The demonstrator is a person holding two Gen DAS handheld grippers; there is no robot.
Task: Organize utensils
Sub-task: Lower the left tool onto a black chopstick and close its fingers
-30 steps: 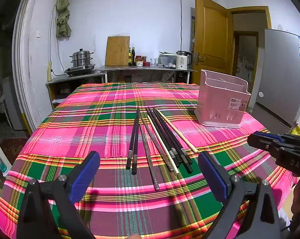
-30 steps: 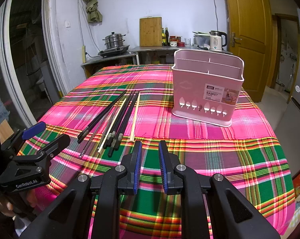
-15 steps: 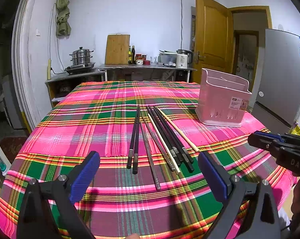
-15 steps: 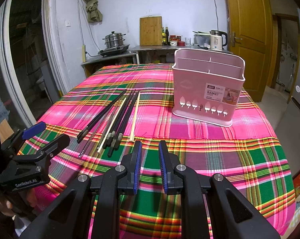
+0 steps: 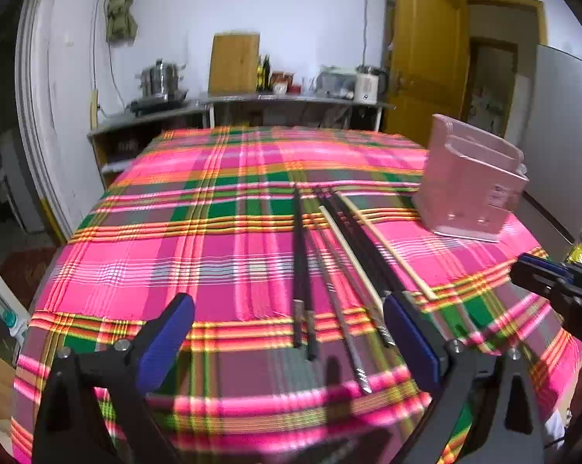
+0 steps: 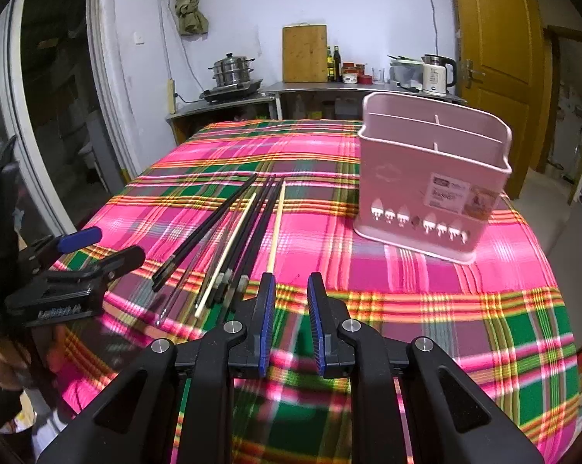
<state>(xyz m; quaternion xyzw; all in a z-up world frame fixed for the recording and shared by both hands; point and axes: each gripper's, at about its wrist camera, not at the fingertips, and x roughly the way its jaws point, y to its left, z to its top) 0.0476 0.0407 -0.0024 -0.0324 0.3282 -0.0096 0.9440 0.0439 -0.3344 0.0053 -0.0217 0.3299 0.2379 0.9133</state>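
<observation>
Several chopsticks (image 5: 300,270), black, metal and pale wood, lie side by side on the plaid tablecloth (image 5: 167,239). My left gripper (image 5: 291,336) hangs open and wide just above their near ends, with nothing held. A pink utensil basket (image 6: 426,193) stands upright and empty to the right of the chopsticks (image 6: 233,239). My right gripper (image 6: 291,324) hovers near the front table edge, its blue pads nearly together with nothing between them. Each gripper shows in the other's view: the left gripper (image 6: 115,245) at the left, the right gripper (image 5: 521,268) at the right.
A counter (image 6: 329,87) behind the table carries a steamer pot (image 6: 231,71), a cutting board (image 6: 304,54), bottles and a kettle (image 6: 436,73). A wooden door (image 6: 500,58) and a grey fridge (image 5: 562,123) stand on the right. The tablecloth drops off at the near edge.
Both grippers have moved forward over the table. The left one now sits closer to the chopsticks' near ends; the right one is nearer the basket. Neither has changed its opening.
</observation>
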